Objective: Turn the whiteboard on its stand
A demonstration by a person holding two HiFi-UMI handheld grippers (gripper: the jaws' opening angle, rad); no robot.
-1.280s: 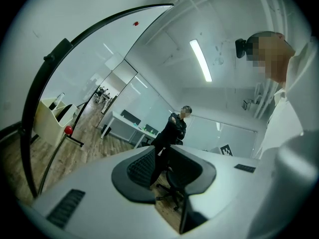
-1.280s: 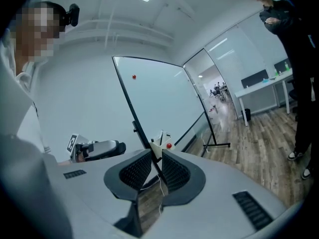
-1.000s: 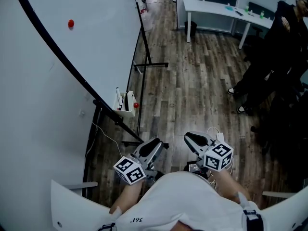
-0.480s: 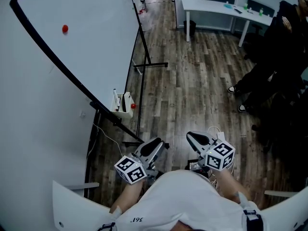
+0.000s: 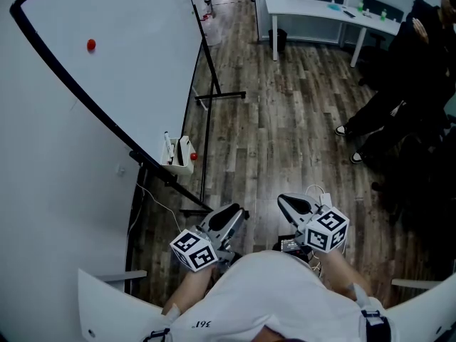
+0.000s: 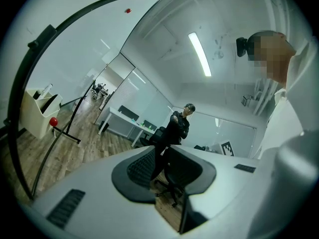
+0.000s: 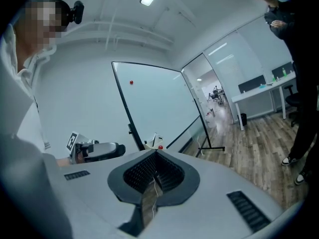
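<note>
Whiteboard leans at upper left on its stand, well apart from both claws. Left claw hovers nearest its lower corner, jaws apart and empty. Right claw, beside it, is closed on nothing.

Whiteboard: smooth glossy white face, thin black frame, prob. metal. Floor: wood-look planks, grey-brown, matt, grainy. Left gripper & right gripper: smooth matt light-grey plastic shells. Pads: black, ribbed, matt. Marker tray: smooth white plastic. Desk: smooth white top. Person's top: white cloth.
</note>
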